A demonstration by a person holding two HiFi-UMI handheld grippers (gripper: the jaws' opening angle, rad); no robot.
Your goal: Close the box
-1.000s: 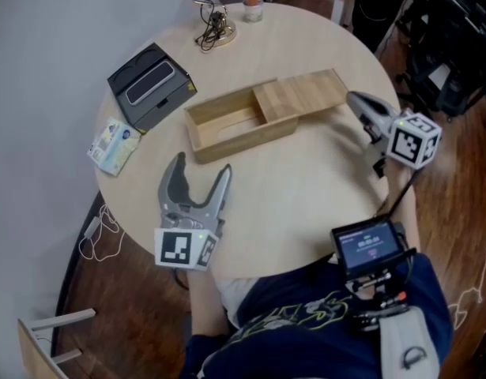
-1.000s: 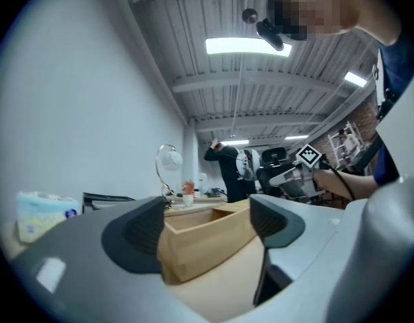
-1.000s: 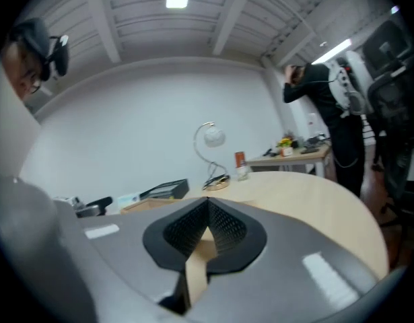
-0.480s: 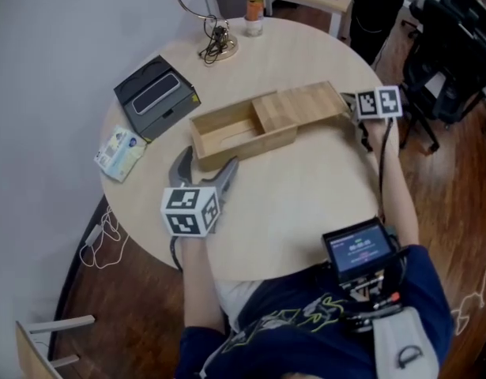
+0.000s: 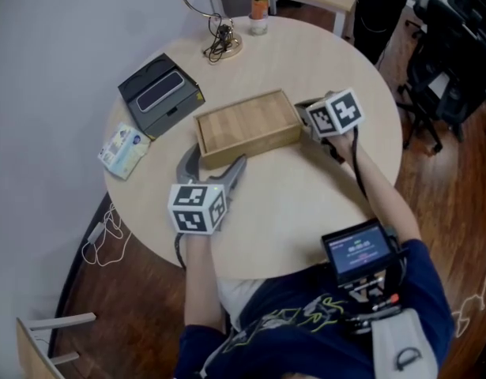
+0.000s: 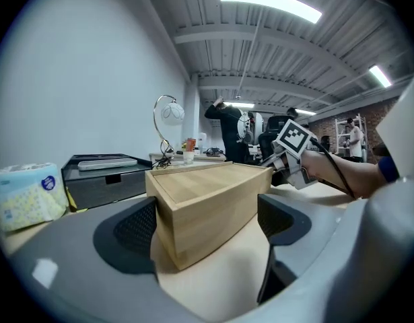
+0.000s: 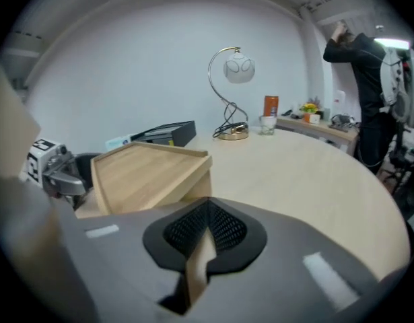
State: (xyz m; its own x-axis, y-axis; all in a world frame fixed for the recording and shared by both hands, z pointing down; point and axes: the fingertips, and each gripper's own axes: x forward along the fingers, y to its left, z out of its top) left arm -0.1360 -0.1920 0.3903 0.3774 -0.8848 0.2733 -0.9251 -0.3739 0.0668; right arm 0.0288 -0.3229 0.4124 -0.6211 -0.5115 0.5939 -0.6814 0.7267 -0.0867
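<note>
The wooden box [image 5: 246, 127] lies on the round table [image 5: 306, 196] with its sliding lid fully over it, so no opening shows. My left gripper [image 5: 212, 164] stands open at the box's near left corner. In the left gripper view that corner of the box [image 6: 213, 200] sits between the wide-apart pads [image 6: 129, 234] without touching them. My right gripper [image 5: 304, 114] is shut and rests against the right end of the box. From the right gripper view, the box [image 7: 149, 173] lies just past the shut right gripper [image 7: 203, 237].
A black case [image 5: 160, 95] and a tissue packet [image 5: 120, 150] lie at the table's left. A lamp base with cable [image 5: 224, 46] and a bottle [image 5: 259, 6] stand at the far edge. Office chairs [image 5: 456, 46] are on the right. A small screen [image 5: 356, 247] hangs at the person's chest.
The right gripper moved left along the table, and the lid slid over the box until it covered it. The left gripper moved forward to the box's near corner.
</note>
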